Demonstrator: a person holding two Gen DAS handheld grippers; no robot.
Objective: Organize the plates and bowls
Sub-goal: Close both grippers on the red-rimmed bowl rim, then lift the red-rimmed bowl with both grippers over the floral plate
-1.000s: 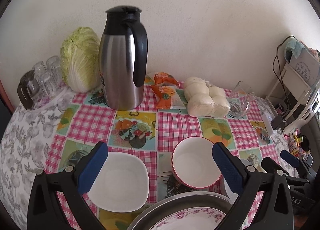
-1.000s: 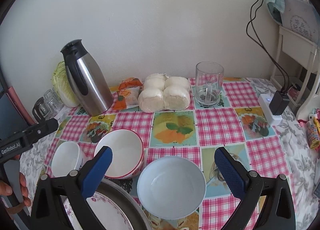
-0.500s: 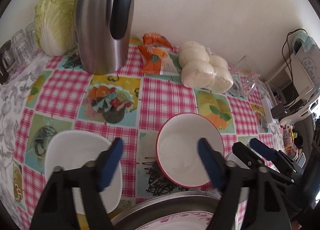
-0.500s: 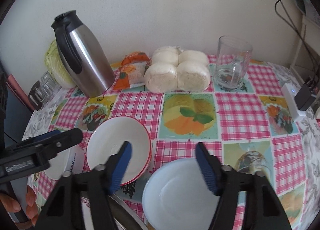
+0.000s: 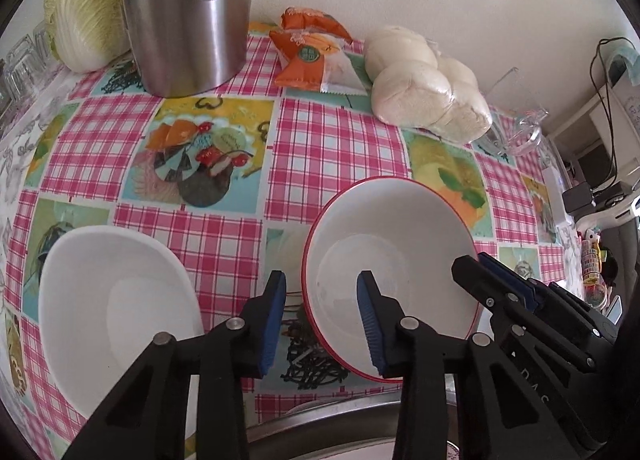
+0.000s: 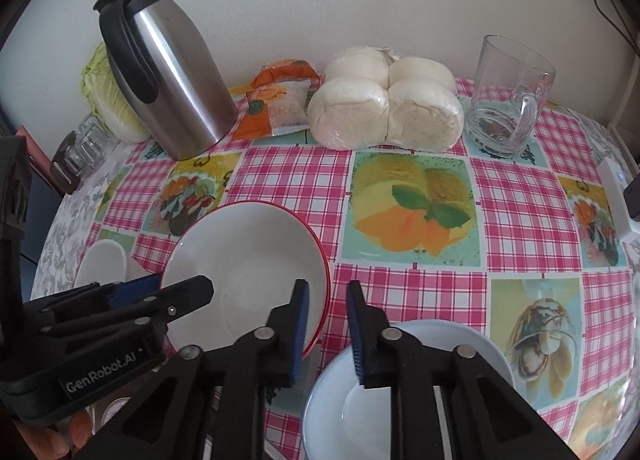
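Checked pink oilcloth covers the table [image 6: 408, 300], which backs onto a plain pale wall; along that far edge stand a steel thermos jug [image 6: 168, 76], a cabbage [image 5: 84, 8], snack packets [image 5: 312, 56], wrapped buns [image 6: 384, 104] and a glass mug [image 6: 508, 96].

Crockery sits toward the near edge. A red-rimmed bowl [image 5: 392, 260] is at the middle, a white square bowl [image 5: 112, 308] toward the near left corner, a pale blue bowl [image 6: 420, 400] to the right, and the grey rim of a large plate [image 5: 328, 420] lies at the very near edge.

Both tools have just been closing. The left gripper [image 5: 322, 320] is partly narrowed and straddles the near-left rim of the red-rimmed bowl, one finger inside and one outside, pads seemingly not yet pressing. The right gripper [image 6: 328, 332] is drawn almost together over the gap between the red-rimmed bowl and the pale blue bowl; whether it pinches the blue rim I cannot tell (its own finger hides the contact).

To do this step well, I judge, seat each pad squarely across a rim wall before squeezing, then lift straight up, keeping the bowls level so they neither slip nor clink against each other or the plate.
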